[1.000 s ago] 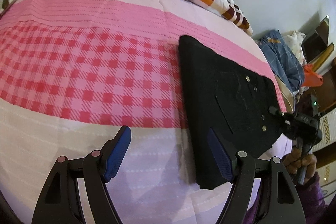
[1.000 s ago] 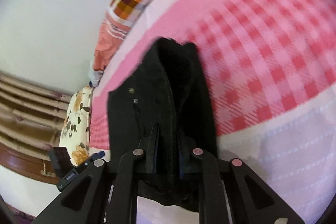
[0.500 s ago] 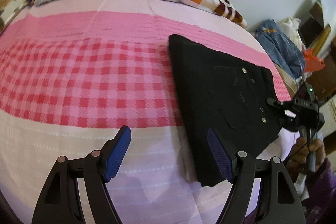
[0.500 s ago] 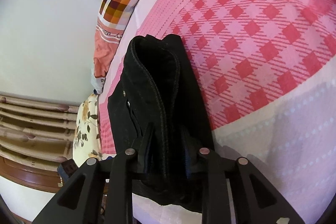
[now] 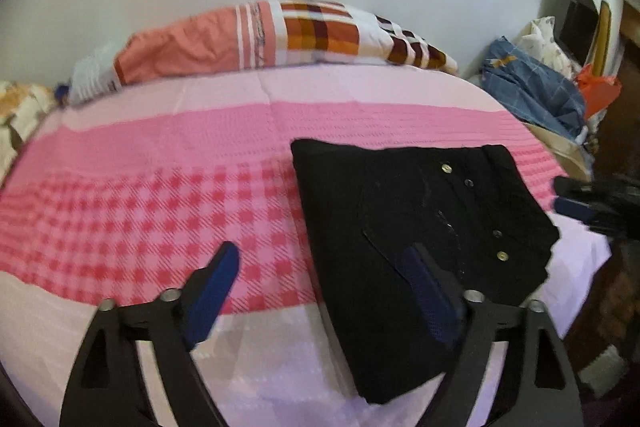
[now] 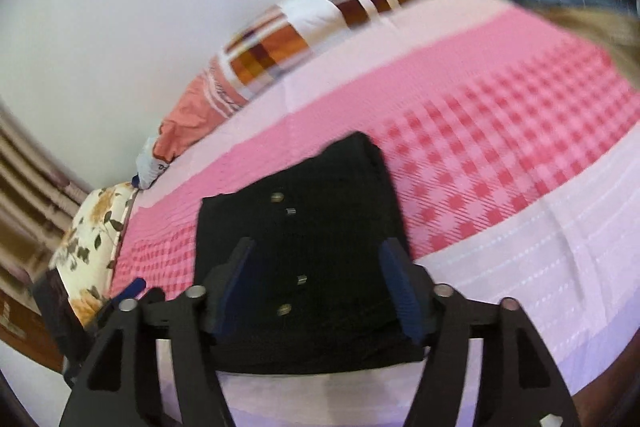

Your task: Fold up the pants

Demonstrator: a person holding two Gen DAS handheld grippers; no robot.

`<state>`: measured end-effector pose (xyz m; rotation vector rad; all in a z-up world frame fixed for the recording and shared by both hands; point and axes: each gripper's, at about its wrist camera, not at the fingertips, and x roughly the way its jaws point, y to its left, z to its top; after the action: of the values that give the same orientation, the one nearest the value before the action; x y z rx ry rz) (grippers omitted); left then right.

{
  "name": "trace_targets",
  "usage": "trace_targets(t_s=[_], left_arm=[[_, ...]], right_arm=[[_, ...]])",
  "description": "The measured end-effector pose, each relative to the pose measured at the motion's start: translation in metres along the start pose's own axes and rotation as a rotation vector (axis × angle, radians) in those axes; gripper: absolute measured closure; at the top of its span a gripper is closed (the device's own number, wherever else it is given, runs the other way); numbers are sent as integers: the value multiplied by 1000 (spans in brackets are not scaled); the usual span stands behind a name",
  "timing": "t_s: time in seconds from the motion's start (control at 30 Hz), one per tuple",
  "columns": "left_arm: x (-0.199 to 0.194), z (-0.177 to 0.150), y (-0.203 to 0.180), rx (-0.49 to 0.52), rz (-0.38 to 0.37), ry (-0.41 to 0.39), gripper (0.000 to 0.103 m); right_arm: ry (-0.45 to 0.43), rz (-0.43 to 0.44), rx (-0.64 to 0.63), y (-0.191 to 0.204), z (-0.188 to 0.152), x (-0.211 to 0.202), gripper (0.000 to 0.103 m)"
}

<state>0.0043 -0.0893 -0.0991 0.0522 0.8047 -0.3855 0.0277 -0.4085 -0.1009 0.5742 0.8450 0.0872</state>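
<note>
The black pants [image 5: 420, 227] lie folded in a flat rectangle on the pink bed cover, metal buttons facing up. My left gripper [image 5: 320, 267] hovers above their left edge; its jaws are opening, with only bed cover and the pants' edge below them and nothing gripped. In the right wrist view the pants [image 6: 304, 247] lie under my right gripper [image 6: 318, 263], whose jaws are opening and whose blue pads stand clear of the cloth. The right gripper [image 5: 576, 199] also shows at the pants' right side in the left wrist view, and the left gripper [image 6: 132, 289] shows low on the left in the right wrist view.
A pink checked bed cover [image 5: 140, 207] spans the bed. An orange and plaid pillow [image 5: 280, 35] lies against the white wall. Blue clothes [image 5: 532, 87] are piled off the bed's far right corner. A floral pillow [image 6: 92, 239] sits at the bed's left end.
My right gripper let go of the pants' edge, opened and rose; the lifted fold now lies flat. My left gripper opened wider and drew up and back.
</note>
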Motion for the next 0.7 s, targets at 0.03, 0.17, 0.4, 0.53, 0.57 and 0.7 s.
trace_targets(t_s=[0.03, 0.17, 0.4, 0.53, 0.57, 0.7], left_arm=[[-1, 0, -2, 4, 8, -8, 14], [-4, -2, -5, 8, 29, -20, 12], [-11, -6, -4, -16, 25, -23, 12], [-15, -6, -6, -9, 40, -32, 12], [-15, -6, -6, -5, 41, -31, 12], [-17, -6, -12, 22, 46, -38, 12]], right_arm=[[-16, -3, -29, 11, -6, -2, 33], [-17, -24, -131, 37, -22, -1, 28], [7, -6, -156, 44, -35, 0, 26], [-2, -4, -134, 41, -35, -5, 20], [4, -4, -133, 41, -35, -5, 18], [2, -11, -143, 41, -33, -7, 18]])
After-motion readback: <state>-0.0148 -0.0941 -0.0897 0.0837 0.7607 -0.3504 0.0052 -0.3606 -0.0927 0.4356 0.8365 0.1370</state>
